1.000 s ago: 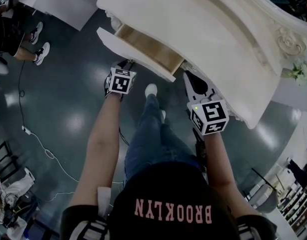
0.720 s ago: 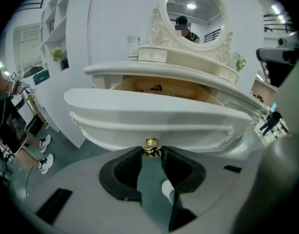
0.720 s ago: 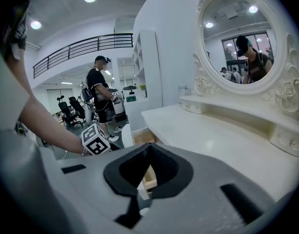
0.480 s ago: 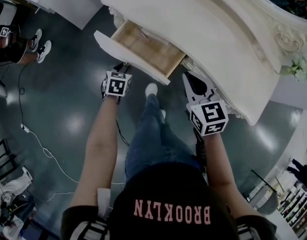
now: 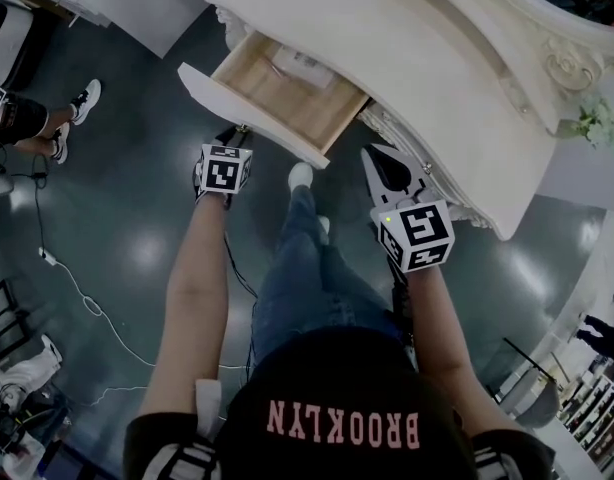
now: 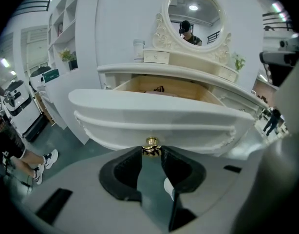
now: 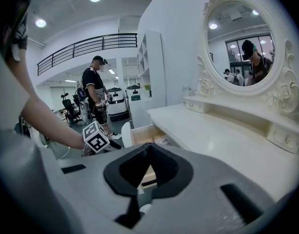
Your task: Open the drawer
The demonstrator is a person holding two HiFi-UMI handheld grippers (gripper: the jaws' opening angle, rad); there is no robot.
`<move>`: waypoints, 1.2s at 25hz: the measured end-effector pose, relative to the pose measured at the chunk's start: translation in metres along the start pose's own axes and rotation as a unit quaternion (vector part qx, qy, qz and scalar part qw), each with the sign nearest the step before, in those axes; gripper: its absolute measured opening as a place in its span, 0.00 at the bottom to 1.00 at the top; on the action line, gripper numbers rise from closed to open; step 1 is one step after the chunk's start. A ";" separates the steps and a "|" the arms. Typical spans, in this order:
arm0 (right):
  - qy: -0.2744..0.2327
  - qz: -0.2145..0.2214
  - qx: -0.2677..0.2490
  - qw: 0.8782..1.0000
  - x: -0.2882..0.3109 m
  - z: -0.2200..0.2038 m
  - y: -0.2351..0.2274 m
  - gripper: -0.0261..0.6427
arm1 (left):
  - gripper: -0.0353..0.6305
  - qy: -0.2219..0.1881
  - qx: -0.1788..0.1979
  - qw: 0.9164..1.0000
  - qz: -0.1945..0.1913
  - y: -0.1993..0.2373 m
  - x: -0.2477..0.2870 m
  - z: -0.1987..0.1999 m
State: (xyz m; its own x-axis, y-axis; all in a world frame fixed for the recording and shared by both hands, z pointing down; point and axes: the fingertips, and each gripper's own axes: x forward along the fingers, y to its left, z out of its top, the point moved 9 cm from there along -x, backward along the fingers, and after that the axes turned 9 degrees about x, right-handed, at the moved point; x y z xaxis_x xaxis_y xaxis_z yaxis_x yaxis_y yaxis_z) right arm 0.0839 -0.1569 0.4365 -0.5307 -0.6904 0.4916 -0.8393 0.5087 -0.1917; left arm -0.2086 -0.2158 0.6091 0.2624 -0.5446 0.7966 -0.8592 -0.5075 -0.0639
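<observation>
The cream drawer (image 5: 249, 114) stands pulled well out of the white dressing table (image 5: 437, 78), and its wooden inside (image 5: 287, 98) shows with a paper (image 5: 302, 66) lying in it. My left gripper (image 5: 232, 134) is at the middle of the drawer front. In the left gripper view its jaws (image 6: 150, 150) are shut on the small gold knob (image 6: 150, 143) under the curved front panel (image 6: 154, 116). My right gripper (image 5: 373, 154) hovers at the table's edge to the right of the drawer. Its tips (image 7: 148, 147) meet with nothing between them.
My own leg and white shoe (image 5: 302, 178) are under the drawer. Another person's legs (image 5: 47, 118) are at the far left, and a cable (image 5: 87, 288) runs across the dark floor. An oval mirror (image 6: 194, 18) and small boxes stand on the table; flowers (image 5: 597, 123) are at the right.
The drawer has slid further out of the table, showing more of its wooden inside and the paper. My left gripper moved back and to the left with the knob; the right gripper shifted only slightly.
</observation>
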 end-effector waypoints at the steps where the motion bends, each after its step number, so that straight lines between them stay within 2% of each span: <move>1: 0.000 0.001 0.000 1.000 -0.002 -0.001 0.001 0.03 | 0.23 -0.001 0.001 1.000 0.001 -0.001 -0.001 0.000; 8: -0.005 0.005 0.004 1.000 -0.014 -0.006 0.003 0.03 | 0.23 0.008 -0.006 1.000 0.013 -0.002 -0.001 0.003; 11: -0.015 0.006 0.007 1.000 -0.021 -0.005 0.006 0.03 | 0.23 0.010 -0.010 0.999 0.040 -0.004 -0.002 0.000; 14: -0.016 0.008 -0.005 1.000 -0.027 -0.006 0.008 0.03 | 0.23 -0.005 -0.031 0.997 0.069 -0.010 -0.010 -0.004; 18: -0.025 0.011 -0.009 1.000 -0.036 -0.007 0.013 0.03 | 0.23 -0.008 -0.063 0.995 0.071 -0.022 -0.026 -0.014; 21: -0.033 0.012 -0.007 0.999 -0.042 -0.007 0.014 0.03 | 0.23 -0.012 -0.064 0.995 0.077 -0.027 -0.037 -0.016; 26: -0.047 0.016 0.005 0.999 -0.050 -0.005 0.018 0.03 | 0.23 -0.031 -0.044 0.995 0.088 -0.031 -0.056 -0.012; 30: -0.063 0.021 0.004 0.998 -0.051 0.005 0.025 0.03 | 0.23 -0.056 -0.063 0.992 0.094 -0.032 -0.079 -0.006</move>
State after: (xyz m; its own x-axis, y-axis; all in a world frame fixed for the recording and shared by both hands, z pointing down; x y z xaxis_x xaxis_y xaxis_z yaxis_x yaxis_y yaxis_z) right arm 0.0899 -0.1114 0.4024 -0.5759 -0.7278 0.3724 -0.8165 0.5351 -0.2169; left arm -0.2045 -0.1525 0.5524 0.1342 -0.6953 0.7061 -0.9434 -0.3077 -0.1237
